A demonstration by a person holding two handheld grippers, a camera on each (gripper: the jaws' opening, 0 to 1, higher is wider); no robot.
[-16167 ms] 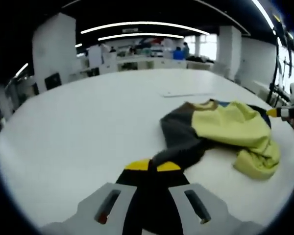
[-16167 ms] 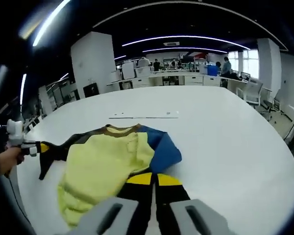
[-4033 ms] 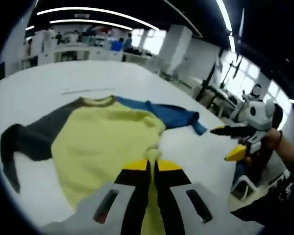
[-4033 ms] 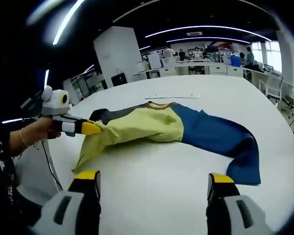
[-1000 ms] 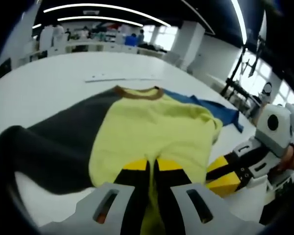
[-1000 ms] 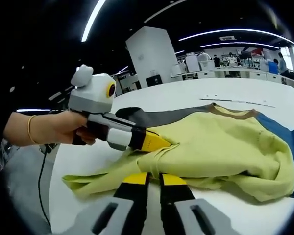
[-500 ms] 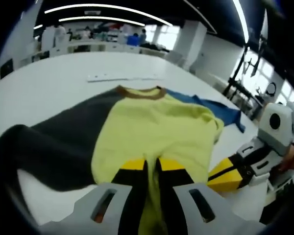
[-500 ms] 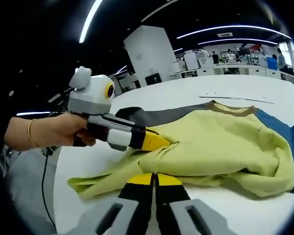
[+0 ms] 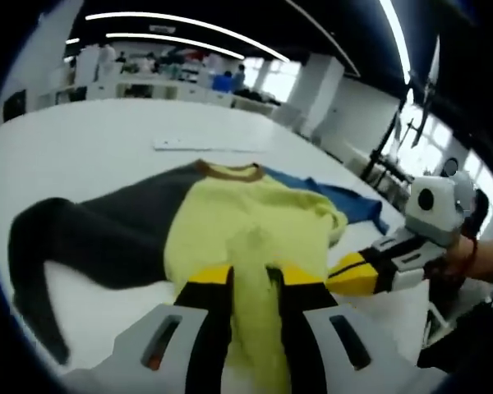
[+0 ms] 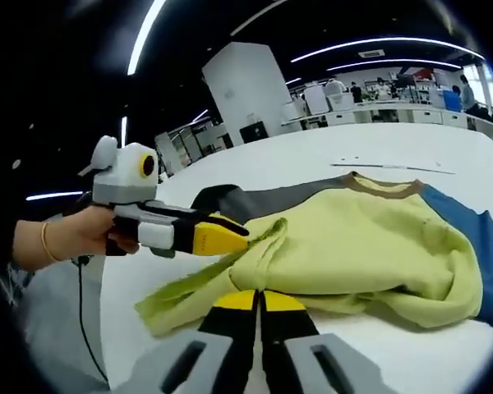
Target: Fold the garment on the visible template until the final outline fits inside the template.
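Two grippers meet at a yellow garment with grey and blue sleeves, spread on a white desk. Left gripper fingers clench its yellow hem; right gripper fingers are closed, pinching its edge.

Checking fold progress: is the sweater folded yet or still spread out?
Mostly spread, not folded: the sweater lies body-flat with the dark sleeve and blue sleeve stretched outward; only its hem is bunched.
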